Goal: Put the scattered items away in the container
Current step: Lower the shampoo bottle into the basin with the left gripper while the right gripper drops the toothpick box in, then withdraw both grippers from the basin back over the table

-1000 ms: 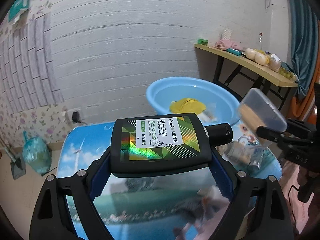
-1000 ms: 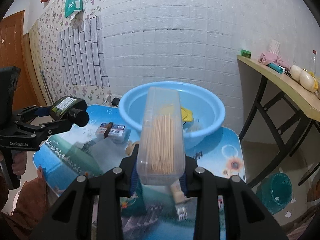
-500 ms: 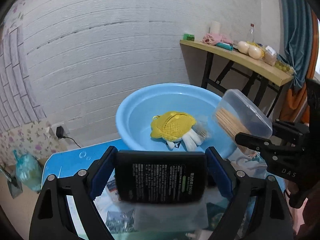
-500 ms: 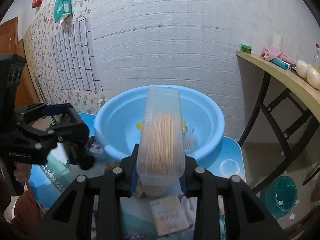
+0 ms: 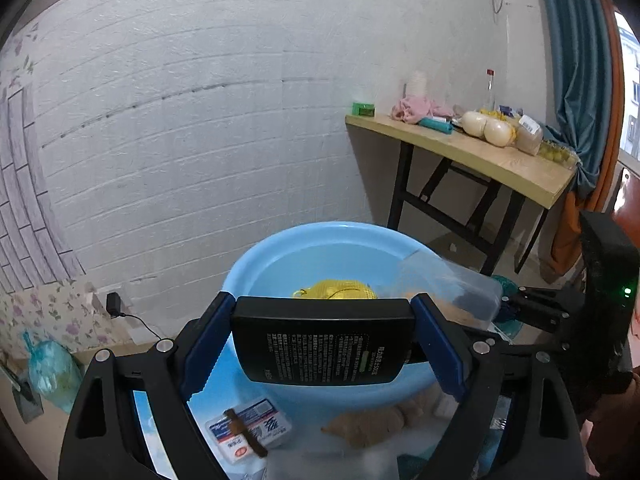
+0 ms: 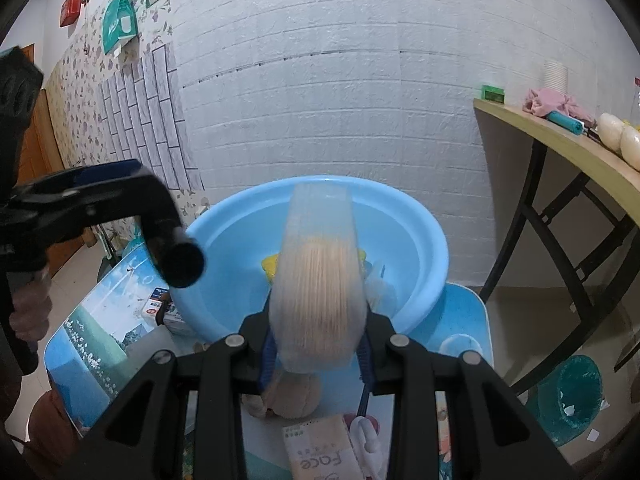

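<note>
My left gripper [image 5: 322,342] is shut on a flat black bottle [image 5: 322,344], its printed back facing the camera, held over the near rim of the blue basin [image 5: 256,264]. A yellow mesh item [image 5: 334,290] lies inside the basin. My right gripper [image 6: 316,346] is shut on a clear box of toothpicks [image 6: 318,280], tilted out over the blue basin [image 6: 420,240]. The right wrist view shows the left gripper [image 6: 160,236] at the basin's left rim, the bottle's black cap [image 6: 182,264] pointing down. The toothpick box [image 5: 452,288] appears at the right in the left wrist view.
On the blue picture-print table [image 6: 100,328] lie a small printed packet [image 5: 248,434], a tan plush toy [image 6: 288,392], a "Face" packet [image 6: 320,456] and a clear lid [image 6: 460,346]. A wooden side table [image 5: 472,156] with clutter stands right. A teal bin [image 6: 576,392] sits on the floor.
The left gripper carried the black bottle from over the table to the basin's rim, flipping its label side away. The right gripper moved the toothpick box forward over the basin.
</note>
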Tool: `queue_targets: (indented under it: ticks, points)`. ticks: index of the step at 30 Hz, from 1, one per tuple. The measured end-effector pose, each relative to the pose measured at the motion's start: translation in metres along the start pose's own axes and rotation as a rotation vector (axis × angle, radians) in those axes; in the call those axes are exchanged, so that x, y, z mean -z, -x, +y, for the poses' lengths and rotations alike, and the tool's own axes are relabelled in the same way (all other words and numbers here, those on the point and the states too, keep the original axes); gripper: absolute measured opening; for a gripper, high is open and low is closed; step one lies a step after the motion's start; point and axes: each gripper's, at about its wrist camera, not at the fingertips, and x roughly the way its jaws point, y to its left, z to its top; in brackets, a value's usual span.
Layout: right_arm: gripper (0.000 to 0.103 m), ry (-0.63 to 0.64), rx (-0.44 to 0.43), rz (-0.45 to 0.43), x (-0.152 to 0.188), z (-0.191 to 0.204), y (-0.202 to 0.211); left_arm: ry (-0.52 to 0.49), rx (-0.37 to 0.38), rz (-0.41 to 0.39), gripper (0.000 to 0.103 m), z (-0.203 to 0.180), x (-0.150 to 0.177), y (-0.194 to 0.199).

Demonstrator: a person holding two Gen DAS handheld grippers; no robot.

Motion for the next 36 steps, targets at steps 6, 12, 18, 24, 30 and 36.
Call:
queue_targets:
  ticks: [6, 12, 18, 24, 30, 36]
  points:
    - [0.032, 0.002, -0.008, 0.014, 0.000, -0.001, -0.009, -0.018, -0.010, 0.063, 0.088, -0.006, 0.008, -0.030]
    - [0.033, -0.020, -0.005, 0.029, 0.002, -0.004, -0.015, -0.034, -0.001, 0.096, 0.089, -0.012, 0.013, -0.036]
    - [0.033, -0.019, -0.009, 0.026, 0.004, -0.003, -0.010, -0.036, -0.011, 0.078, 0.089, -0.013, 0.016, -0.027]
    - [0.033, -0.011, 0.002, 0.021, 0.009, 0.000, 0.001, -0.015, -0.034, 0.109, 0.089, -0.008, 0.032, -0.016]
    - [0.033, -0.030, 0.022, 0.038, 0.022, 0.001, 0.016, 0.023, -0.073, 0.149, 0.095, 0.000, 0.055, 0.002]
    - [0.033, -0.060, 0.056, 0.059, 0.042, -0.001, 0.033, 0.070, -0.103, 0.175, 0.095, 0.007, 0.083, 0.026]
